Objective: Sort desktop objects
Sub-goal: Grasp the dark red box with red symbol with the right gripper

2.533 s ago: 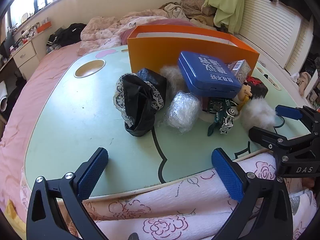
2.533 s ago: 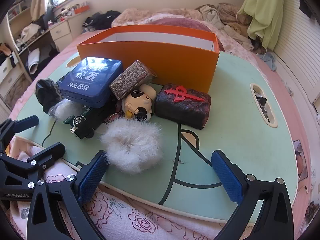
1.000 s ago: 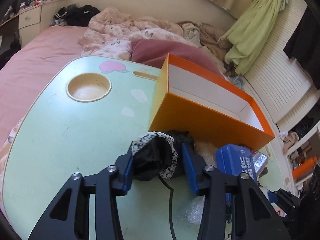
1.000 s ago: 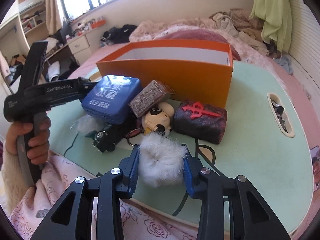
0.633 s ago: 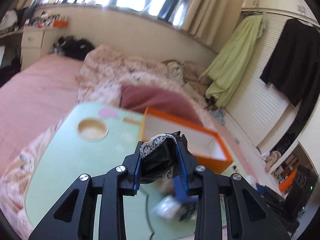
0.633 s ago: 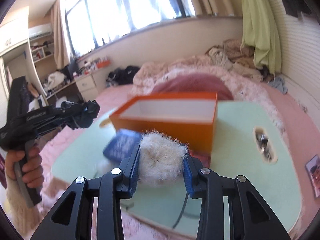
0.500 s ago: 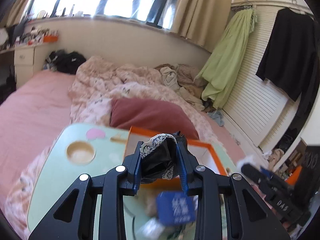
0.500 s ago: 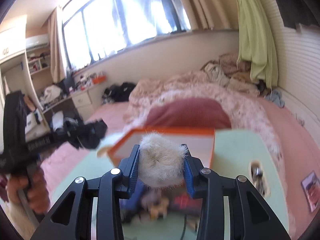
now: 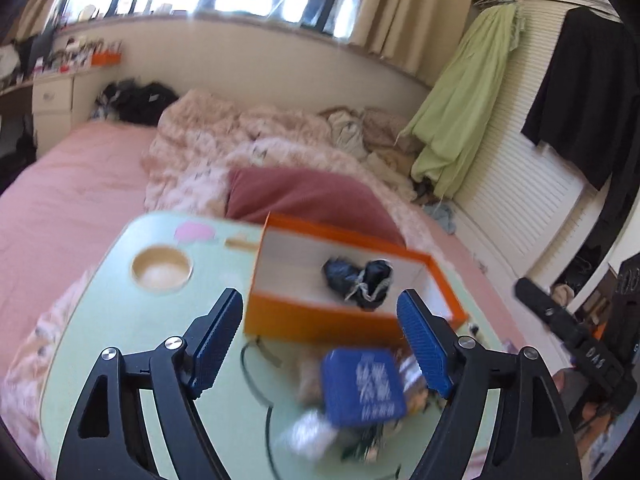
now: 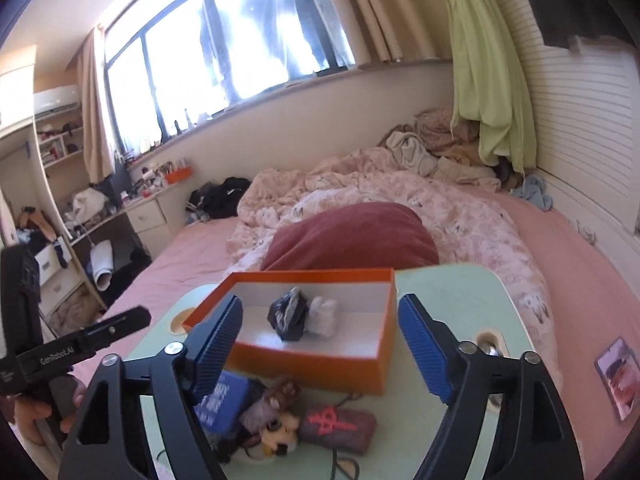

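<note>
Both the left gripper [image 9: 320, 340] and the right gripper [image 10: 320, 344] are wide open and hold nothing, while the black lace cloth [image 10: 289, 317] and the white fluffy ball [image 10: 323, 317] lie touching inside the orange box [image 10: 320, 364] at 12 o'clock

**Sunlit bedroom around your lap table**

You face a wide window [image 10: 240, 36] on the far wall, glaring white, with beige curtains [image 10: 380, 8] at its right end. Below it runs a cream ledge. A pink bed [image 10: 540, 232] fills the middle, with a rumpled floral quilt [image 10: 400, 196] and a dark red pillow [image 10: 352, 240]. On the right, a green garment [image 10: 488, 80] hangs against a white slatted wall [image 10: 584, 128]. At far left stand white drawers [image 10: 148, 216] and cluttered shelves [image 10: 60, 140].
</note>
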The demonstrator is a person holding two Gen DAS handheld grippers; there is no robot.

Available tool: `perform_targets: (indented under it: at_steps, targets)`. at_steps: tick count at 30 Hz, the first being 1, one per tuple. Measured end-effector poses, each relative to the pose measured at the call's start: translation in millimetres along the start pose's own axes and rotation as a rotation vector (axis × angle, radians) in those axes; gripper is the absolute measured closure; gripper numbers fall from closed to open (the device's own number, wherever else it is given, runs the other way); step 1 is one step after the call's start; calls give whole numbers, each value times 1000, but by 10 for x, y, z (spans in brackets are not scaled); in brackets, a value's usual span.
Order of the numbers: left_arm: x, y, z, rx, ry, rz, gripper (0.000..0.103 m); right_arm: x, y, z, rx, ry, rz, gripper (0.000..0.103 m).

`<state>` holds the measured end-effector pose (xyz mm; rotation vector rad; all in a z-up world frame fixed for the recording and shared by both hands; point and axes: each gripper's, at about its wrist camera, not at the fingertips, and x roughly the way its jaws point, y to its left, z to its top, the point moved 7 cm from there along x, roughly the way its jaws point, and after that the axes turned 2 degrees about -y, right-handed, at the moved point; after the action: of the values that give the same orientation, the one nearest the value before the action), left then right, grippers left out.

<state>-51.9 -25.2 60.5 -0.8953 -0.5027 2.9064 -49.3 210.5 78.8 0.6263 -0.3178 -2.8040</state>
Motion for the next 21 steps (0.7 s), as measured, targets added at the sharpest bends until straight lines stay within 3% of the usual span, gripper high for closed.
perform_targets:
  at_steps: [3, 7, 8, 10, 13, 15, 19, 21]
  targets:
    - [-50, 131, -350, 6, 58, 14, 23, -93, 36, -340, -46, 77, 14, 19]
    - [144, 279, -877, 112, 197, 68, 23, 11, 228, -1050, -289, 245, -38, 19]
    - [192, 315, -988, 145, 221, 92, 20, 75, 253, -1243, -328, 312, -38, 19]
    - [163, 381, -1077, 152, 193, 69, 11, 202, 233, -1449, -342, 419, -37, 17]
    - [138, 415, -1046, 136, 178, 65, 9, 255, 54, -1397, -264, 444, -62, 2]
    - [183, 376, -1078, 170, 189, 88, 0, 247, -46, -1360, -238, 424, -87, 1]
    - [255, 298, -1139, 267, 217, 180, 0, 183, -104, -1310, -211, 403, -65, 1]
    - [249, 295, -1127, 264, 217, 171, 0, 147, -137, -1291, -178, 382, -55, 1]
